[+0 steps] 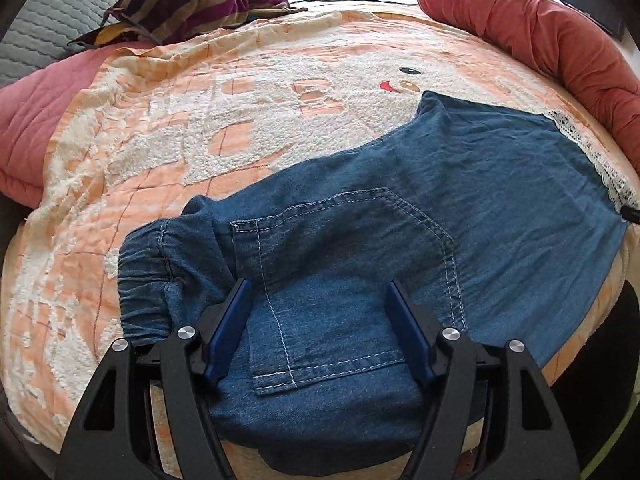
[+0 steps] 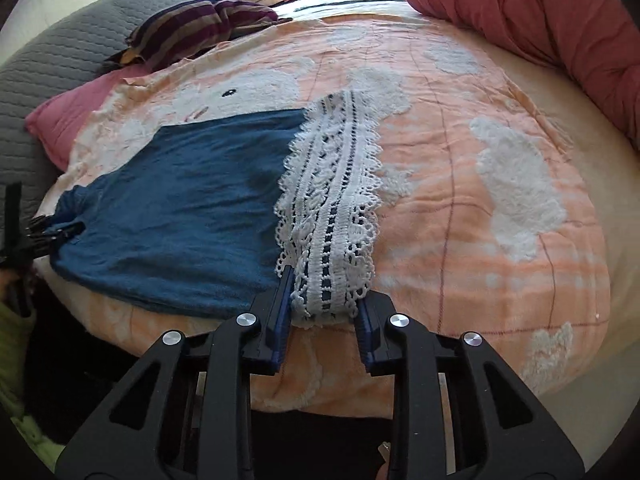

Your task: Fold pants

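Blue denim pants with a back pocket and white lace hem lie flat on the orange bedspread, near its front edge. My left gripper is open, its blue fingers astride the pocket at the waist end, over the cloth. In the right wrist view the pants stretch to the left and the lace hem runs toward me. My right gripper is open, with the near end of the lace hem lying between its fingers. The left gripper shows at the far left edge of that view.
An orange and white bedspread covers the bed. A red bolster lies along the right and back. A striped purple cushion and a grey quilted pillow lie at the back left. A pink pillow is at the left.
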`<act>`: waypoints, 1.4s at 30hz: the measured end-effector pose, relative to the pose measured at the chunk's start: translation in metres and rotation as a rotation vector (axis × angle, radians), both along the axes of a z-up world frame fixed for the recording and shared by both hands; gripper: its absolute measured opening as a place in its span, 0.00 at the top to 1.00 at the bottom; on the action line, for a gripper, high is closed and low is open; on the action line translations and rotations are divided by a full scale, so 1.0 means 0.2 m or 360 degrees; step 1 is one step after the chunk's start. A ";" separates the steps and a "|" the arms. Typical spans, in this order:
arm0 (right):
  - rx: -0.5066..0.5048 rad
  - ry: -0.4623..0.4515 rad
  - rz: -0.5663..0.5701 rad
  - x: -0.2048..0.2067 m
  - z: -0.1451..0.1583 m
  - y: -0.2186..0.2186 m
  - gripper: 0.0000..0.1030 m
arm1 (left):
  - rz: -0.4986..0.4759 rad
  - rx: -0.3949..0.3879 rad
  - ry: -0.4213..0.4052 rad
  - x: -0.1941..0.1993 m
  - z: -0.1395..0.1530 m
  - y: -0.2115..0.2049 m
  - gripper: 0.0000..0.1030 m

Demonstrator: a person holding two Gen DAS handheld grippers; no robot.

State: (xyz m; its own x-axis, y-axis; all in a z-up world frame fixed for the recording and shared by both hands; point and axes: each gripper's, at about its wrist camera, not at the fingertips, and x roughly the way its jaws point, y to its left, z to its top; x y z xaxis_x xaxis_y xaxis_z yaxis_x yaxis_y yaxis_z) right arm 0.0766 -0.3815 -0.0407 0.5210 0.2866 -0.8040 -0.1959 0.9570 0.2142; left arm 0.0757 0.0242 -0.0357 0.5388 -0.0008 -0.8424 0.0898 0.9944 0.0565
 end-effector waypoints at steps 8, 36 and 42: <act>0.0070 -0.0024 -0.0176 -0.05 0.01 -0.10 0.60 | -0.0019 -0.0092 -0.0102 -0.05 0.09 0.01 0.35; -0.0166 -0.0065 0.0211 0.29 -0.05 0.60 0.26 | -0.0271 -0.0475 0.0080 0.53 -0.07 -0.35 0.35; -0.0118 -0.0097 0.0100 0.26 -0.04 0.50 0.26 | -0.0210 -0.0551 0.0049 0.51 -0.04 -0.31 0.23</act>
State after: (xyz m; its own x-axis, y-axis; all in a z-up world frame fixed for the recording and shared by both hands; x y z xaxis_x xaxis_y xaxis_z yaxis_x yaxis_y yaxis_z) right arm 0.1281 -0.2807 -0.0484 0.5525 0.2610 -0.7916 -0.2665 0.9552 0.1289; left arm 0.1777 -0.0388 -0.0440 0.4893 -0.3563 -0.7960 0.2151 0.9338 -0.2858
